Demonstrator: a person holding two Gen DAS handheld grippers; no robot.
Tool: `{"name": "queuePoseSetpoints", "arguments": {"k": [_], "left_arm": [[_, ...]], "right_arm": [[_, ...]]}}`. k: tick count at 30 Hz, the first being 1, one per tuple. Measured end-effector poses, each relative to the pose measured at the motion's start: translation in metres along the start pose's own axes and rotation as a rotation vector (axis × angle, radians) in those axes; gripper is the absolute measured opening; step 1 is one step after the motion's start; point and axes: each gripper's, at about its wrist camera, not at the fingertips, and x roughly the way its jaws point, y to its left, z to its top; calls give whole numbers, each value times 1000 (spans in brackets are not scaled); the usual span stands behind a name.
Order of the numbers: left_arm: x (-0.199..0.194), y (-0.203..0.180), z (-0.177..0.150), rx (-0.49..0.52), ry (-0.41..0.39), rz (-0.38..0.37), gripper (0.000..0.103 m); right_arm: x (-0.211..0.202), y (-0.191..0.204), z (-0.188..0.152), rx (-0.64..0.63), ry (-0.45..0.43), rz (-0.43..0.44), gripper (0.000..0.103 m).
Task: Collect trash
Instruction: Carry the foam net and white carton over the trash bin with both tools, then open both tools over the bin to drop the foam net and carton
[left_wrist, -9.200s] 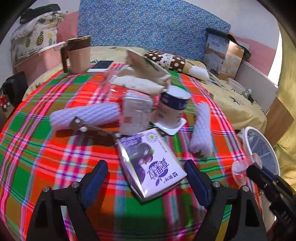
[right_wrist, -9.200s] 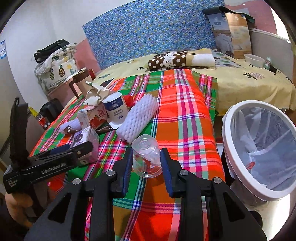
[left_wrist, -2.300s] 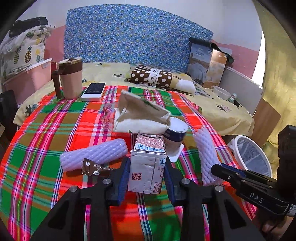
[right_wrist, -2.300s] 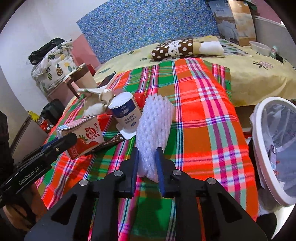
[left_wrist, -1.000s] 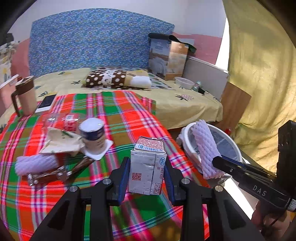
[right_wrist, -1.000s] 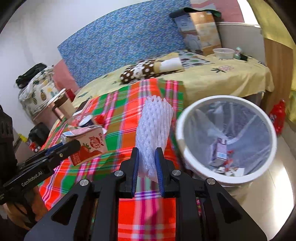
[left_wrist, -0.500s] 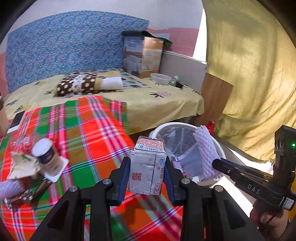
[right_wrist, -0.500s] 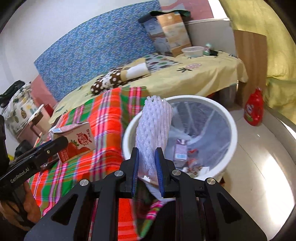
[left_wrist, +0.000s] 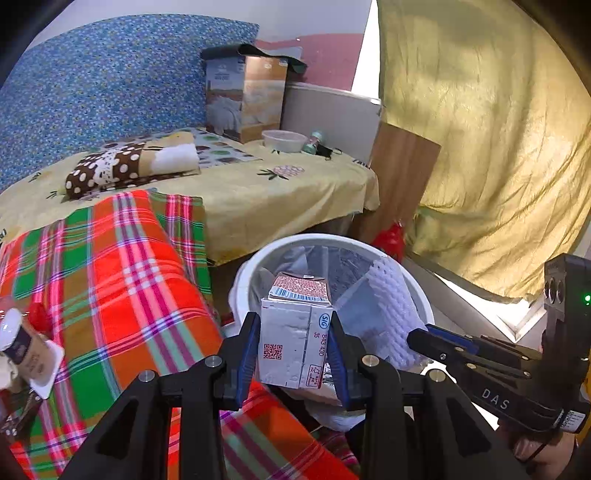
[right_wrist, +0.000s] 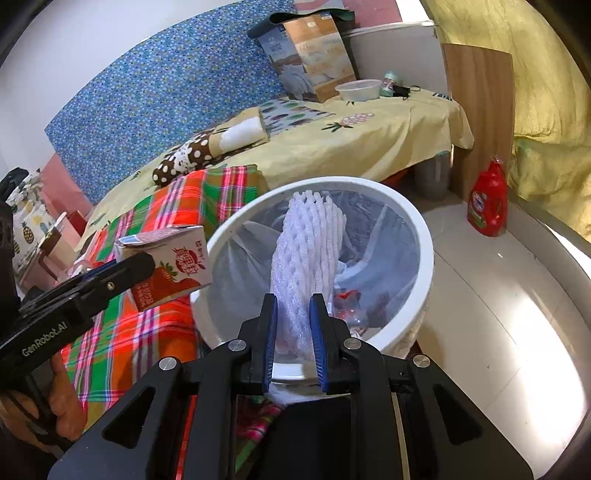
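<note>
On the left, a cup (left_wrist: 20, 347) sits at the edge of the plaid table (left_wrist: 122, 280). Left claw (left_wrist: 291, 343) is clamped on a milk carton (left_wrist: 293, 332), holding it upright right at the near rim of the white bin (left_wrist: 243, 280). Right claw (right_wrist: 293, 334) is squeezed tight on a white foam net (right_wrist: 306, 254), which sticks up over the bin's opening. A red bottle (right_wrist: 487, 201) stands on the floor off to the right.
</note>
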Motion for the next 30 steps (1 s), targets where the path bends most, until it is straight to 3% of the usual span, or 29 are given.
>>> {"name": "queuePoseSetpoints", "arguments": {"k": [10,14,30], "left_arm": [[27,0,-3,-6,43,-4,36],[27,1,-1,-9,36,0,42],[-11,21,-17,-61,18,34,42]], "right_arm": [[8,-6,1,-9,42,-9,26],[7,-7,2,-2,32,-11,37],[-8,14,-1,-48,-6,21,38]]}}
